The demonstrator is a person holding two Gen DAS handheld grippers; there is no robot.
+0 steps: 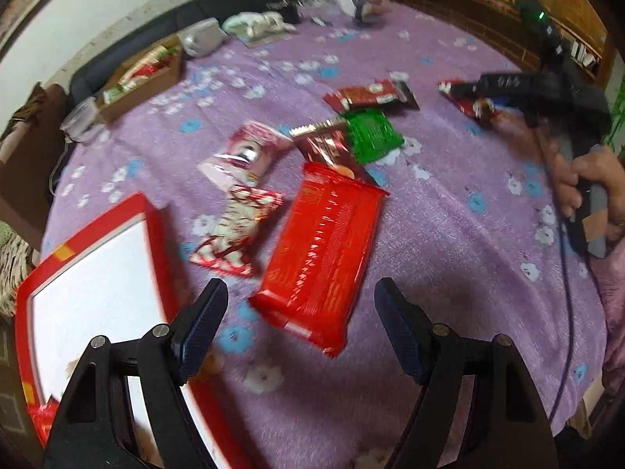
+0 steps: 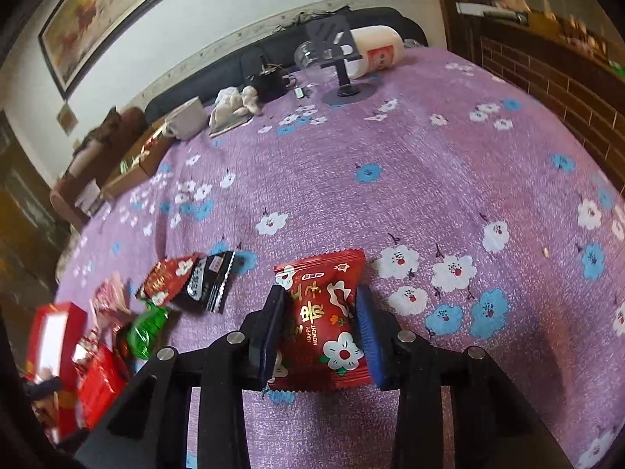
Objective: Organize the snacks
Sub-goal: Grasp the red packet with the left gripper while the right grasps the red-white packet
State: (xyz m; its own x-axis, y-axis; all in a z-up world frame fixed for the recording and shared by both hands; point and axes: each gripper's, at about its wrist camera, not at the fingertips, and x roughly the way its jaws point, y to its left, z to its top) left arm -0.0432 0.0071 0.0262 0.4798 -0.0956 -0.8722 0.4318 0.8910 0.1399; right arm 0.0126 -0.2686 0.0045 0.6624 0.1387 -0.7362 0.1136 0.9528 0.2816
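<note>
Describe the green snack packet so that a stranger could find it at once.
On the purple flowered tablecloth, look at the cluster of snack packets in the middle. The green snack packet lies at its far side, beside a brown-gold wrapper and just below a dark red packet. It is the only green one there.

Two wrist views low over one purple tablecloth (image 1: 449, 234), snacks shared

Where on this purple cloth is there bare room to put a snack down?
Bare cloth lies between the red snack packet in the right hand-held gripper and the far phone stand. It is crowded around the big red packet, green packet and red tray.
</note>
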